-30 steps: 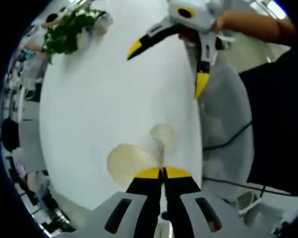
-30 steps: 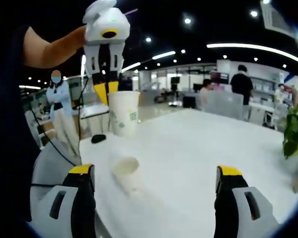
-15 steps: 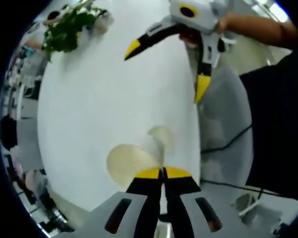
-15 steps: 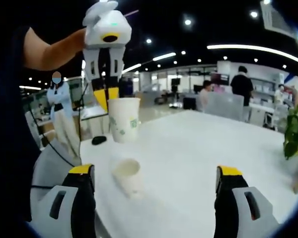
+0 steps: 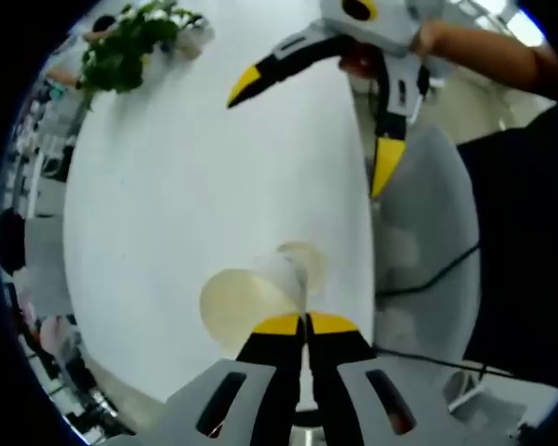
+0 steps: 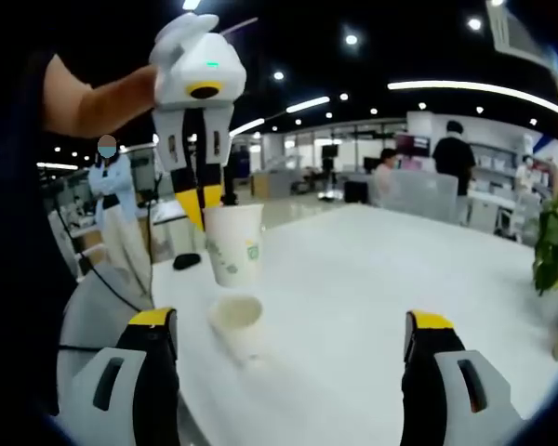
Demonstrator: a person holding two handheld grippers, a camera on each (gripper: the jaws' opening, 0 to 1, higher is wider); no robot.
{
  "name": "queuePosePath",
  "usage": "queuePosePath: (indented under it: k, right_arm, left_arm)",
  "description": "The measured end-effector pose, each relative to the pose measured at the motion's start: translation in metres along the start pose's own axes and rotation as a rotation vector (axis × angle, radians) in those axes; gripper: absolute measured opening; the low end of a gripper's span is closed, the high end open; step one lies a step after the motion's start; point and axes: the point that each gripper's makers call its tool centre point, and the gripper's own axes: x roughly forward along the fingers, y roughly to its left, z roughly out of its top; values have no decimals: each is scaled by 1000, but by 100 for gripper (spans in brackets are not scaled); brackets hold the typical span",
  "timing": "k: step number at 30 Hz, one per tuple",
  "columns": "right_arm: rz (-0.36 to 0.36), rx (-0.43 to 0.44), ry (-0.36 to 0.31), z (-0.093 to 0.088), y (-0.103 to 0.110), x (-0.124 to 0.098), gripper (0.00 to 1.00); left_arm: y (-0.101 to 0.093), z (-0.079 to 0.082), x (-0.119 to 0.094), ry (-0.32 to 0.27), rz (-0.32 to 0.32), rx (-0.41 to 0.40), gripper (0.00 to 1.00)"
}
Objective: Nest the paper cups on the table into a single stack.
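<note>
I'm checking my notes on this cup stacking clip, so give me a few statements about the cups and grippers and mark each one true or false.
1. The left gripper is shut on the rim of a paper cup, holding it in the air. True.
2. The held cup is already nested inside the second cup. False: it hangs just above it, with a gap between them.
3. The right gripper is open. True.
4. The second cup stands on a wooden floor. False: it stands on the white table.
5. A green plant sits at the table's far side. True.
</note>
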Motion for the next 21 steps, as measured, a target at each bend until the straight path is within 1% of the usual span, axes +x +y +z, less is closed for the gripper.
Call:
queuePosePath:
  k: [2, 4, 9, 17, 19, 21]
  right_arm:
    - [-2, 0, 6, -3, 0, 0, 100]
    - [-2, 0, 7, -5, 0, 1, 100]
    - [5, 2, 10, -8, 3, 1, 100]
    - [3, 8, 9, -11, 3, 0, 100]
    - [2, 11, 7, -12, 3, 0, 100]
    - [-1, 15, 4, -12, 3, -1, 100]
  left_arm:
    - [0, 0, 4, -1, 6, -1, 0]
    - [-2, 1, 8, -2, -9, -13, 0]
    - [-4, -2, 22, 9, -18, -35, 0]
    - [-5, 0, 33, 8, -20, -49, 0]
    - [-7, -1, 38, 12, -29, -62, 0]
    - [-4, -2, 44, 17, -18, -71, 0]
